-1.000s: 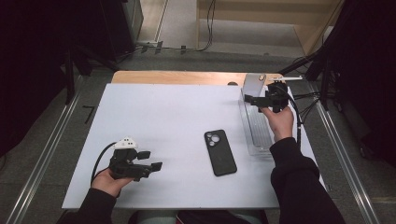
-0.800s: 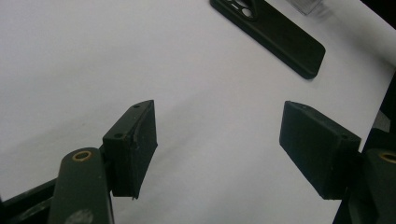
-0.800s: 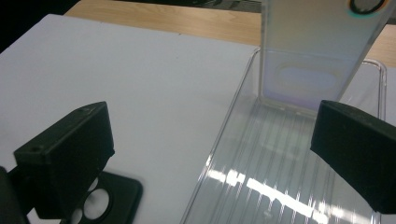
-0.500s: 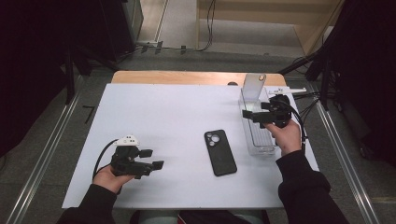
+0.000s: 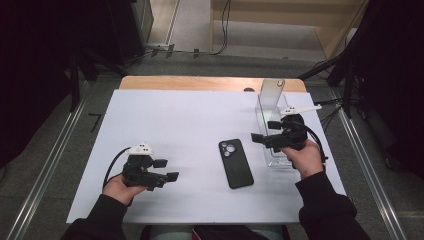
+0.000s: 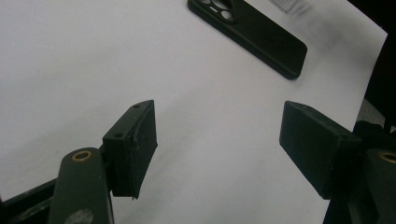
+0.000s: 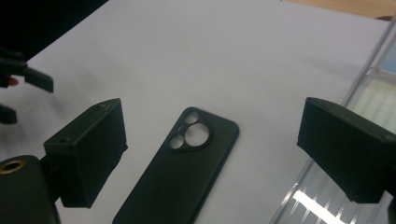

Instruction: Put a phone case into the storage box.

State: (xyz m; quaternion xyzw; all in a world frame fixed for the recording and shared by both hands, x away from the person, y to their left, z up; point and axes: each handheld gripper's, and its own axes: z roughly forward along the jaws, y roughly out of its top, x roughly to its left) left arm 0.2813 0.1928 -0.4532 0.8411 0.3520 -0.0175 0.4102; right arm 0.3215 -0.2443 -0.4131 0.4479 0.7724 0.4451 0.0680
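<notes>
A black phone (image 5: 235, 163) lies back side up on the white table top (image 5: 175, 125), camera cluster at its far end. My right gripper (image 5: 264, 132) hovers open just right of it, above a clear plastic tray (image 5: 267, 112). Through the right gripper view the phone (image 7: 180, 170) lies between and below the wide-apart jaws, with the tray edge (image 7: 327, 154) to the right. My left gripper (image 5: 166, 169) rests open near the front left of the table, jaws pointing right toward the phone (image 6: 254, 28), which lies well beyond its own tips (image 6: 219, 144).
A wooden strip (image 5: 200, 83) runs along the table's far edge. Metal rails (image 5: 47, 165) flank the table on both sides, and cables (image 5: 220, 40) lie on the floor beyond. The left gripper's black jaws (image 7: 28, 79) show at the left of the right gripper view.
My right gripper has moved from the far end of the tray toward me and left, closer to the phone. The left gripper has hardly shifted.
</notes>
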